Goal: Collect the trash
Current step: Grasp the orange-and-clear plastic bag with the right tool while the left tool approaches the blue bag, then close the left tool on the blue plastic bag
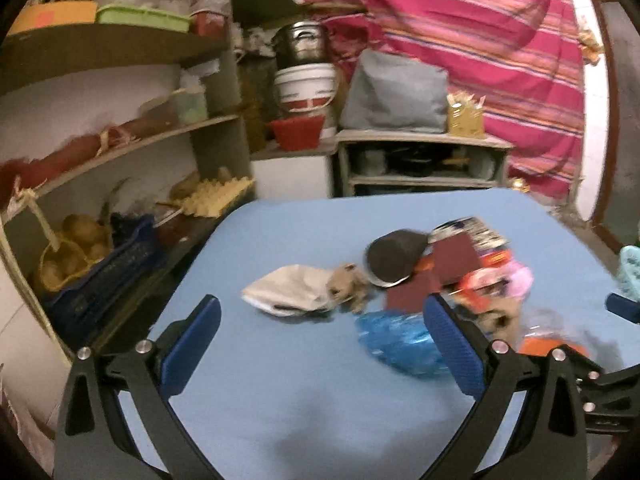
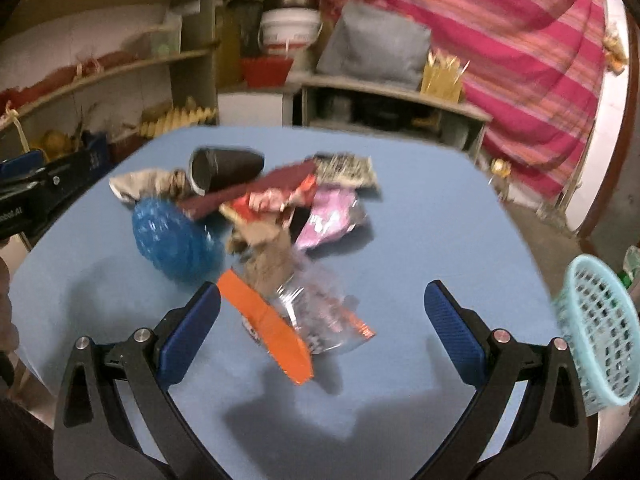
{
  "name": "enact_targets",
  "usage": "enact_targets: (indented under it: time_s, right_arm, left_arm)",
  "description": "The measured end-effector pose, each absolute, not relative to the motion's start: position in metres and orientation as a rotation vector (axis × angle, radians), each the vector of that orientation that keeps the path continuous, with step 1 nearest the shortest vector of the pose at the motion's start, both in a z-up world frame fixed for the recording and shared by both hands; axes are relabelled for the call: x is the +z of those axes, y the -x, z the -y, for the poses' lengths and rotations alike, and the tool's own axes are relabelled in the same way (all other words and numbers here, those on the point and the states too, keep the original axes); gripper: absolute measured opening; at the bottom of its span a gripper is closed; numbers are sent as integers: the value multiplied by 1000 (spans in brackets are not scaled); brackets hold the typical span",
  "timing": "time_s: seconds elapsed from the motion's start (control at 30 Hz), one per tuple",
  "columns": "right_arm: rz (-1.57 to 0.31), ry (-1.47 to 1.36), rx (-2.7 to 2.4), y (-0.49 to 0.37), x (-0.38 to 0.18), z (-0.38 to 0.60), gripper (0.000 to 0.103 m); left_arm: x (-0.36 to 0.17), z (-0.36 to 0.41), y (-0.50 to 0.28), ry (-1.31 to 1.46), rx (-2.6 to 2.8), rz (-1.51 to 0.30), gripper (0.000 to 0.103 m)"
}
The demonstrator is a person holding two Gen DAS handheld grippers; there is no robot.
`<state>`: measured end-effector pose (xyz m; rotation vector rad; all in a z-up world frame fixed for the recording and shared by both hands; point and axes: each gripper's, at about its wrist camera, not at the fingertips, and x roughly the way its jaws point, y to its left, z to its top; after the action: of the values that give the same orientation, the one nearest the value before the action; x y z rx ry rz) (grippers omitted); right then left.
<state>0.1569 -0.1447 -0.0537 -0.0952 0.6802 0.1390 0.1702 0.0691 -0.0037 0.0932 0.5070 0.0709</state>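
A heap of trash lies on the blue table (image 1: 280,400) (image 2: 420,208): a black paper cup (image 1: 394,256) (image 2: 224,170), a crumpled beige bag (image 1: 294,290) (image 2: 148,184), a blue plastic bag (image 1: 400,340) (image 2: 172,236), maroon cards (image 1: 456,258), a pink wrapper (image 2: 328,220), an orange wrapper (image 2: 268,328) and clear plastic (image 2: 320,316). My left gripper (image 1: 322,340) hovers open above the table, just short of the beige bag and blue bag. My right gripper (image 2: 322,320) is open too, with the orange wrapper and clear plastic below and between its fingers, untouched.
A light teal mesh basket (image 2: 600,336) (image 1: 630,272) hangs off the table's right edge. Shelves (image 1: 120,152) with baskets and boxes stand to the left. A low cabinet (image 1: 420,160), buckets (image 1: 306,88) and a striped pink curtain (image 1: 480,40) lie behind the table.
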Motion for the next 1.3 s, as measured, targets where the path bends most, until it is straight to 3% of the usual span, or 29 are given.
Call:
enact_targets:
  time_s: [0.33,0.43,0.5,0.7,0.9,1.3]
  right_arm:
    - [-749,74,90,-183,-74,149,97]
    - [-760,120,92,-188,-75,148,79]
    - [-782,121,103,-191,-78,148,60]
    - [-790,103,134,-191,-75,160,29]
    - [-762,109,155,-183,-63,172,20]
    - [-665,57,102,-174,-25,229,20]
  left_arm:
    - [-24,-84,-191,-98,76,-598,99]
    - [-23,-77,-189,-105,45,-595,99]
    - [-21,-74,-189,-101,31,-595,99]
    - [-18,-63,-189,-97,10,-604,99]
    - [-15,-57,-189,-73,1,-606,99]
    - [-12,-27,-187,-63,-56,-605,99]
